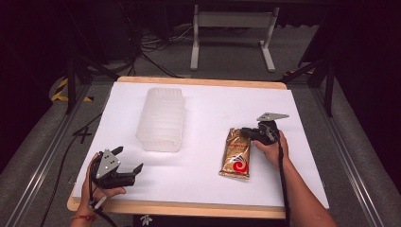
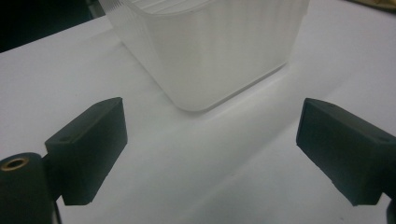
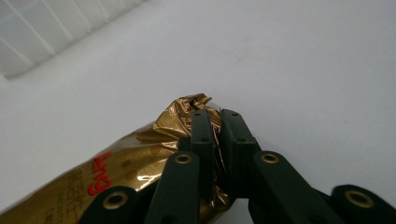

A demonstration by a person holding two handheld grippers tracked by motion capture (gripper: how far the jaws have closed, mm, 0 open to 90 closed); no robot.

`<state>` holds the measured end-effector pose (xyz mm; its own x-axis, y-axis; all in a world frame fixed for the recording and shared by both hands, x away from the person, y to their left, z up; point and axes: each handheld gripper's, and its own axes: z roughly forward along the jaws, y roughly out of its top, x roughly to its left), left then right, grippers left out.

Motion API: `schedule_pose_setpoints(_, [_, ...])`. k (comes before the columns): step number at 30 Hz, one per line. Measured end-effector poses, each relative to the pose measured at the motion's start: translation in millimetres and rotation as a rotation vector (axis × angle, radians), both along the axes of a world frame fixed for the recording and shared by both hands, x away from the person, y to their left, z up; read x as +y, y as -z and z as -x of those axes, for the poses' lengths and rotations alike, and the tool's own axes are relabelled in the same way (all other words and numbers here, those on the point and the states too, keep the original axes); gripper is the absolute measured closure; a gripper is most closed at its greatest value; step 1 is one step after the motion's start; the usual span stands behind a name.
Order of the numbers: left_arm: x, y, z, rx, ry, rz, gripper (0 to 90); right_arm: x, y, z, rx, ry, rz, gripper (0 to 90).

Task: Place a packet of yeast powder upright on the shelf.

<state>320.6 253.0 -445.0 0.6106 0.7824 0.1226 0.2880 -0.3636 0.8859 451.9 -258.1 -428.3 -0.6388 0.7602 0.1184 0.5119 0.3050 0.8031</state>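
Your left gripper (image 2: 210, 154) has its two black fingers (image 2: 88, 149) spread wide apart, holding nothing, low over the white table (image 2: 210, 186); ahead sits a ribbed translucent plastic container (image 2: 210, 51), near corner facing you

Left tongs (image 1: 126, 161) spread wide; right tongs (image 1: 247, 132) clamped together.

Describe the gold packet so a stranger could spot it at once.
On the white table, look right of the clear plastic tub. The gold packet lies flat there, its far end pinched by the right gripper. It is the one shiny thing, with a red swirl.
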Motion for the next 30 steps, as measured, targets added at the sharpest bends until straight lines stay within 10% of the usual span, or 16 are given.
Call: schedule_pose_setpoints(30, [0.4,-2.9,1.5,-0.008,-0.003,0.022,9.3,6.9,-72.3,46.7,-0.263,-0.095,-0.056,89.0])
